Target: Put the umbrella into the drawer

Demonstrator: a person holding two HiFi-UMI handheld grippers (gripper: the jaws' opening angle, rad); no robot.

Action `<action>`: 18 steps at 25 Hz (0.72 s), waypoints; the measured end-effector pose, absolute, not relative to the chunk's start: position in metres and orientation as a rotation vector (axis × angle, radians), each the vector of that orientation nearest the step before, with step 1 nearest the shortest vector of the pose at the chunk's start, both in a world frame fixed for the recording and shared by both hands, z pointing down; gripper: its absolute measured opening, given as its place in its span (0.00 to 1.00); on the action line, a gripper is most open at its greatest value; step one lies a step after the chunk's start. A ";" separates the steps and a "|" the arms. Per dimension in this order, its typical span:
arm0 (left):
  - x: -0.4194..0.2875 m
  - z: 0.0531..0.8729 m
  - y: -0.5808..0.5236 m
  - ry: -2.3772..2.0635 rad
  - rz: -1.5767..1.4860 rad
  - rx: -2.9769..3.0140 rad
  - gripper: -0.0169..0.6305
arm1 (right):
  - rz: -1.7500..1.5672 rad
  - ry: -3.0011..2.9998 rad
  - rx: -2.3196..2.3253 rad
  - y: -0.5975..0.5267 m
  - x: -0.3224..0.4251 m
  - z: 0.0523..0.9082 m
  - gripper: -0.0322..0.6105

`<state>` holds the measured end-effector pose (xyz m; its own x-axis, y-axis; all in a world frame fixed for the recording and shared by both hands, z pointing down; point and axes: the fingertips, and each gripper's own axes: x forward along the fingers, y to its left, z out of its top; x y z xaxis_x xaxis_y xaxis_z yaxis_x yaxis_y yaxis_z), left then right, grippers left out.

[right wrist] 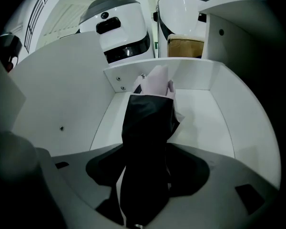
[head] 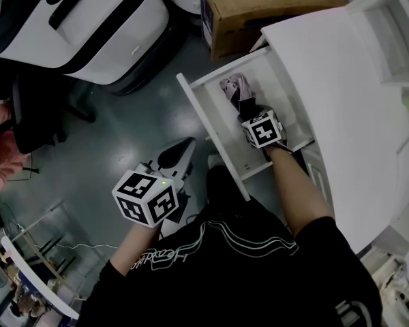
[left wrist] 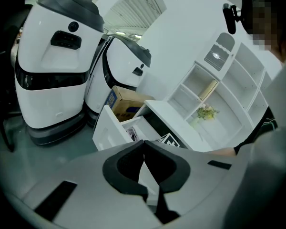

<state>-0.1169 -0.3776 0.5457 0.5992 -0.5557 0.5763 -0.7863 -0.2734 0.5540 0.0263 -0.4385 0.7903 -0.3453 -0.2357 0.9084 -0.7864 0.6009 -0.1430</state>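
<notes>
The white drawer [head: 211,125] stands pulled out from under the white desk [head: 341,94]. The folded umbrella [head: 235,87], black with a pale patterned end, lies inside it, its far end near the drawer's back wall. My right gripper [head: 246,107] reaches steeply down into the drawer. In the right gripper view the umbrella [right wrist: 148,128] runs out between the widely spread jaws of that gripper [right wrist: 147,151], which stands open around it. My left gripper [head: 184,145] hangs over the floor left of the drawer, shut and empty [left wrist: 143,143].
A cardboard box [head: 259,9] stands on the floor behind the drawer. Large white machines [head: 88,19] stand at the back left, and a black chair [head: 34,114] at the left. Open shelves with a small plant [left wrist: 207,112] rise beyond the desk.
</notes>
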 end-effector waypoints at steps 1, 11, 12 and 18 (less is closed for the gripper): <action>-0.117 0.545 -0.376 -1.066 0.337 1.967 0.06 | 0.724 -1.881 0.830 -0.439 0.027 0.788 0.43; -0.103 0.519 -0.349 -1.020 0.310 2.020 0.06 | 0.741 -2.067 0.981 -0.434 0.041 0.692 0.45; -0.100 0.514 -0.345 -1.014 0.303 2.031 0.06 | 0.743 -2.112 0.995 -0.430 0.040 0.673 0.45; -0.086 0.472 -0.312 -0.983 0.259 2.121 0.06 | 0.837 -2.483 1.112 -0.389 0.031 0.525 0.45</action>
<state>-0.0860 -0.3121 0.4721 0.6816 -0.5642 0.4660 -0.7205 -0.4061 0.5622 0.0307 -0.3888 0.5249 -0.6581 -0.5815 0.4782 -0.7524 0.5321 -0.3883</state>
